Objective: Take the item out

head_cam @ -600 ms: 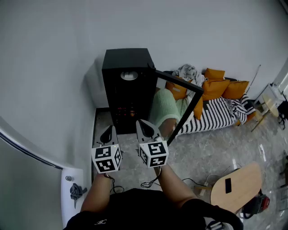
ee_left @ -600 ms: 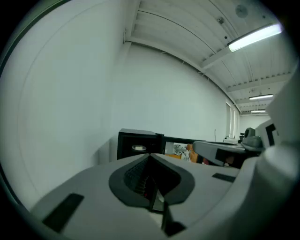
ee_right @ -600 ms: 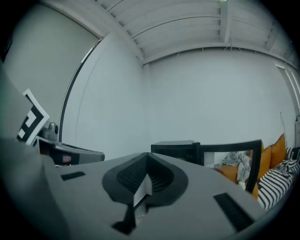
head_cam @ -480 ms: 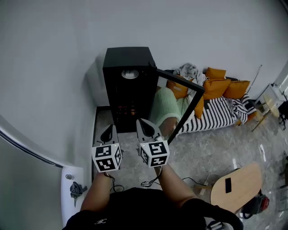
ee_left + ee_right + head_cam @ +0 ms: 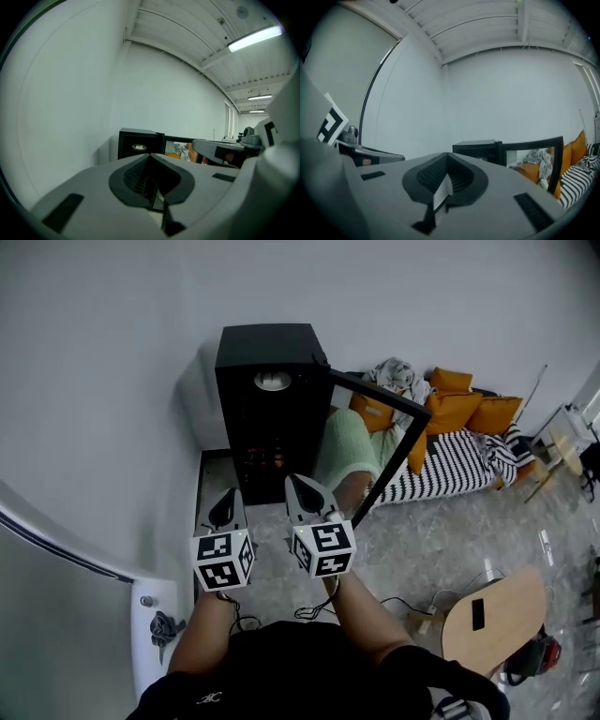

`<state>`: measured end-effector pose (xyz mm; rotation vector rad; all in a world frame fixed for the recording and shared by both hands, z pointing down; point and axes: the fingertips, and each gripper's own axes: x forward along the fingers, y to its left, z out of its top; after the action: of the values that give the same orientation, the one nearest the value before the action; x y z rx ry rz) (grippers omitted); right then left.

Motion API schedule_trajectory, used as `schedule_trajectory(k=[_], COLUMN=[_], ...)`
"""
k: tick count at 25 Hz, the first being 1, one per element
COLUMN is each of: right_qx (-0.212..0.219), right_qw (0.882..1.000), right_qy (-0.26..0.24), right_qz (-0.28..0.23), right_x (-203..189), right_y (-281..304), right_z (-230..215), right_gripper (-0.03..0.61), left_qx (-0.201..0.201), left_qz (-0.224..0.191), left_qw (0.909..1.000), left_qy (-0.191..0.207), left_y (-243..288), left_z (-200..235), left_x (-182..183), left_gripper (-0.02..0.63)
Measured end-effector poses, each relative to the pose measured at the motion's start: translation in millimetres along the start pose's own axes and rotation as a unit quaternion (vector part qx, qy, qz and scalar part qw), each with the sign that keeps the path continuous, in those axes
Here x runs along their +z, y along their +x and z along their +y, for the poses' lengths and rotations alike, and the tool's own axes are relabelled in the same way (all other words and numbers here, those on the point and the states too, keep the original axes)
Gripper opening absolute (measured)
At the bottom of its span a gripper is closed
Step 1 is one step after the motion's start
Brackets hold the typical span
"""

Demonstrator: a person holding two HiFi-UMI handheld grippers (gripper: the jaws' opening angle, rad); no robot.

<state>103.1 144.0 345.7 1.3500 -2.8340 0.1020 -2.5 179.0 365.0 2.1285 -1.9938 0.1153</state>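
Note:
A black cabinet (image 5: 267,362) stands against the wall, and its glass door (image 5: 394,442) swings open to the right. Small orange things (image 5: 265,460) show on a shelf inside, too small to tell apart. A pale round thing (image 5: 273,381) sits near the cabinet's top. My left gripper (image 5: 225,507) and right gripper (image 5: 302,491) hover side by side in front of the cabinet, short of its opening. Both are shut with nothing between the jaws. The left gripper (image 5: 151,157) and the right gripper (image 5: 447,159) each point toward the cabinet (image 5: 138,146) (image 5: 478,149).
A sofa (image 5: 450,460) with a striped cover, orange cushions (image 5: 450,409) and clothes lies right of the open door. A round wooden table (image 5: 492,620) stands at lower right. A cable (image 5: 394,601) runs over the floor. A white ledge (image 5: 155,624) is at lower left.
The head view has shifted a little, so the cabinet sits slightly higher and to the right. Both grippers stay shut and side by side, a touch nearer the cabinet.

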Motion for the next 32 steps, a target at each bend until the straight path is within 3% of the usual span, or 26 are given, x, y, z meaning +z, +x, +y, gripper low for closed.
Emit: schedule_trajectory(k=[21,32], right_qx=[-0.062,-0.08], right_qw=[0.998,0.996], right_qy=[0.008,0.002], right_qz=[0.02,0.026], right_x=[-26,-33], right_y=[18,41], right_z=[72,48], right_gripper=[0.008,0.008], left_qx=[-0.051,-0.071], left_qz=[0.016,0.028], left_qw=[0.9986,0.997], left_qy=[-0.002,-0.01], left_y=[-25,11], left_z=[72,71], left_x=[-23,-34], left_gripper=[0.008,0.008])
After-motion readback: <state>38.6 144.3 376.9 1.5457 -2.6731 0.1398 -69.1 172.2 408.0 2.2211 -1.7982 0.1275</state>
